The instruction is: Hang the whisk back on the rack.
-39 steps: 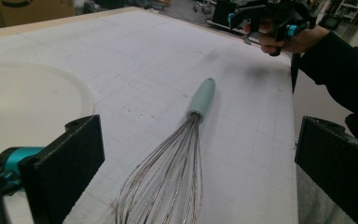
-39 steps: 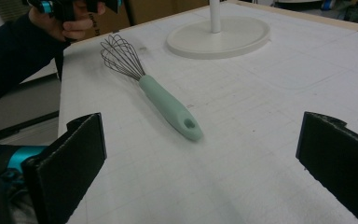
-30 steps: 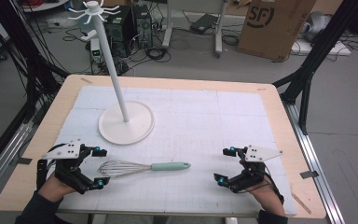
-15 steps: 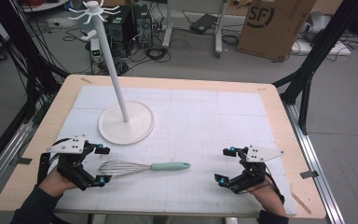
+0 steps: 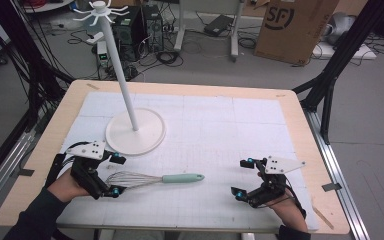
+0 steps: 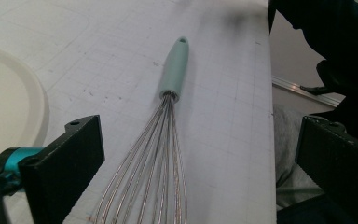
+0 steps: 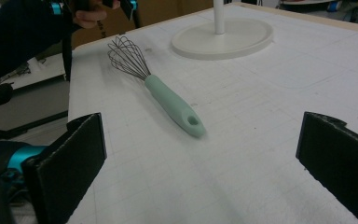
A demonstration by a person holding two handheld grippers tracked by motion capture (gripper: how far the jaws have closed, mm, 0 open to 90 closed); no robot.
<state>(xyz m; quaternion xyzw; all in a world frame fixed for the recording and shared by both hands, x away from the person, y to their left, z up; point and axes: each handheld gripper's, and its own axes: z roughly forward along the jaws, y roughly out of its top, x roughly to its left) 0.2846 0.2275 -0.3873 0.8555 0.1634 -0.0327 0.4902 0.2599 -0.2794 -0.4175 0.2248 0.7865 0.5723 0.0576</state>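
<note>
The left tool [image 5: 114, 175] is seen at the worktop's [image 5: 290, 107] near left, jaws spread wide to either side of the wire end of the whisk [image 5: 152, 179], with no contact made. The whisk lies flat on the worktop, its green handle pointed right, just in front of the white stand base [image 5: 152, 135]. The right tool [image 5: 242, 176] is held spread at the near right, well apart from the whisk.

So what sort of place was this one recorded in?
Most likely a lab or workshop set up for recording, not a kitchen. The table stands inside a black frame, cables trail over the bare floor, and a cardboard box sits behind. A whisk lies on the table.
</note>
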